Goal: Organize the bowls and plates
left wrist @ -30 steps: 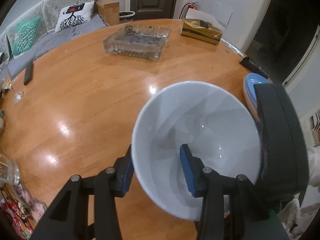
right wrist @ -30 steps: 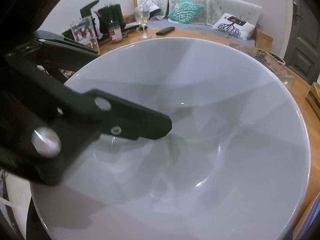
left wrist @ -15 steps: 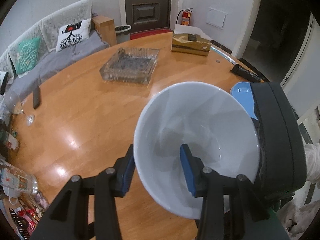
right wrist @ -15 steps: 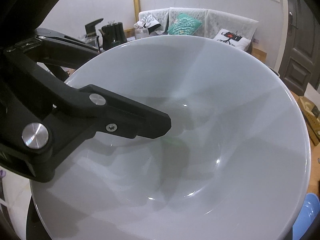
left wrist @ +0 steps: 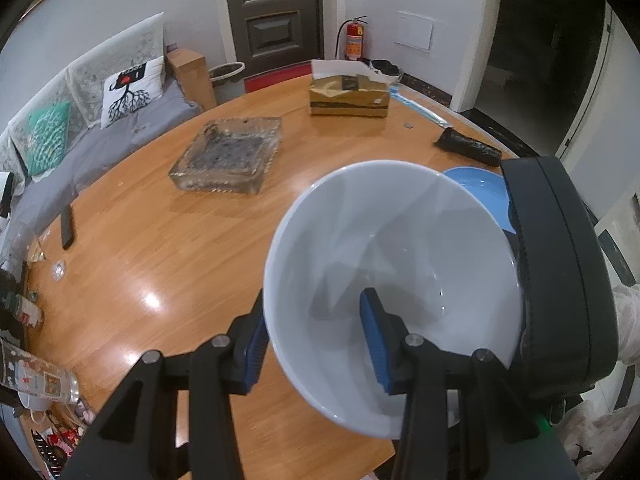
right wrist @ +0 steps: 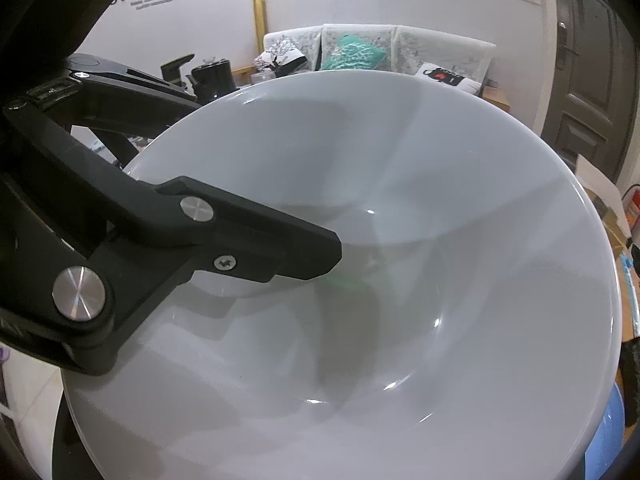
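A large white bowl (left wrist: 400, 272) is held tilted above the round wooden table (left wrist: 168, 248). My left gripper (left wrist: 316, 344) is shut on its near rim, one blue pad outside and one inside. The bowl fills the right wrist view (right wrist: 400, 280). There one black finger (right wrist: 256, 240) lies over the rim inside the bowl, so my right gripper seems shut on the bowl; the other finger is hidden. The right gripper's dark body (left wrist: 560, 272) sits just right of the bowl. A blue plate (left wrist: 480, 188) lies on the table behind the bowl.
A square glass dish (left wrist: 228, 156) stands mid-table. A tissue box (left wrist: 348, 94) and a dark rolled object (left wrist: 468, 148) lie at the far side. A remote (left wrist: 67, 226), jars and clutter (left wrist: 36, 380) line the left edge. A sofa with cushions (left wrist: 80, 120) stands beyond.
The bowl, held by both grippers, has been lifted higher above the table and tipped up. More of the room and of the blue plate now shows.
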{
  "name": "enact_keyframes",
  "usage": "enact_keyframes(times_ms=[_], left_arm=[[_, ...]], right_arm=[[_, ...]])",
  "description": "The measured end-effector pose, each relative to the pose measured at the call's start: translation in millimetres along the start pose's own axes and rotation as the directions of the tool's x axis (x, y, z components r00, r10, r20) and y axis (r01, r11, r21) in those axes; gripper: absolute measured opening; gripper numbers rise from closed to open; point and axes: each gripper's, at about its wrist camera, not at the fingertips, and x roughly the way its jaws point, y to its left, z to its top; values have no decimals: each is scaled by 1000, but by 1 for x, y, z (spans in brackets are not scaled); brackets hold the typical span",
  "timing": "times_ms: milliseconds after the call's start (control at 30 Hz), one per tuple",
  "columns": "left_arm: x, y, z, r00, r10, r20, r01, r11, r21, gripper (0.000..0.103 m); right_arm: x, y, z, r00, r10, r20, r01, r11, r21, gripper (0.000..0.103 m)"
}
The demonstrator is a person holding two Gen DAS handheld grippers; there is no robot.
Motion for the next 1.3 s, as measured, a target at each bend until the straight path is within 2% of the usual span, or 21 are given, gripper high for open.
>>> enact_keyframes(times_ms=[700,1300], left_arm=[[7,-86,37,1000,-29,11,28,995,98,39],[27,-144,68,998,-70,5,68,984,162,39]], right_arm=[[-54,-48,-37,997,-76,21,75,995,65,101],[-89,-92,-69,991,-130,23,126,984,129,101]])
